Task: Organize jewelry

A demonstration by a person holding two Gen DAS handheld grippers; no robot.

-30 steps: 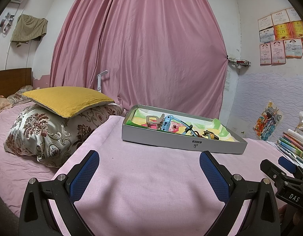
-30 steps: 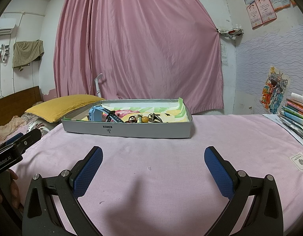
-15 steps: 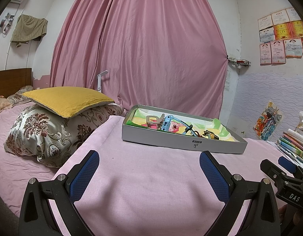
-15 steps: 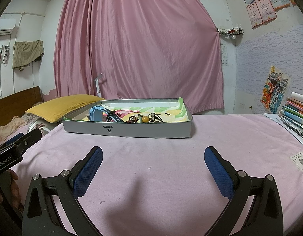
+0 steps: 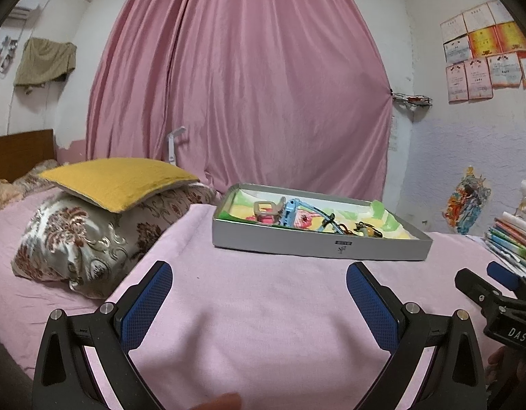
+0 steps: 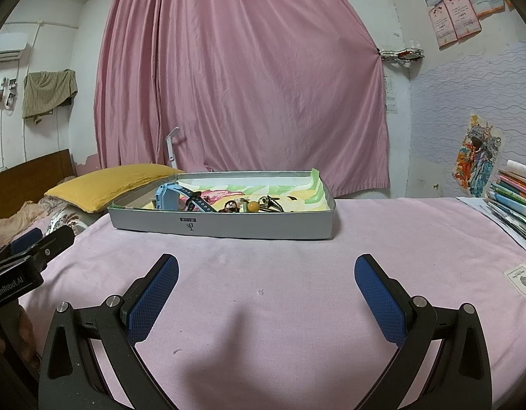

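A shallow grey box (image 5: pixel 317 244) (image 6: pixel 225 227) lined with colourful paper sits on the pink bedspread. Inside it lie a light-blue watch (image 5: pixel 292 210) (image 6: pixel 169 196), a pink buckle piece (image 5: pixel 264 212), an amber bead (image 6: pixel 252 206) and dark rings and clasps (image 6: pixel 270 202). My left gripper (image 5: pixel 259 282) hovers open over the bedspread, short of the box, with nothing between its blue pads. My right gripper (image 6: pixel 266 273) is likewise open and empty in front of the box. Each gripper shows at the edge of the other's view.
A yellow cushion (image 5: pixel 116 179) on a floral pillow (image 5: pixel 88 235) lies left of the box. A stack of books (image 6: pixel 517 198) sits at the right edge. A pink curtain (image 5: pixel 239 85) hangs behind. Bare pink bedspread (image 6: pixel 263 266) separates grippers and box.
Almost nothing has moved. Both grippers hold their place and stay open; the view has shifted only very slightly.
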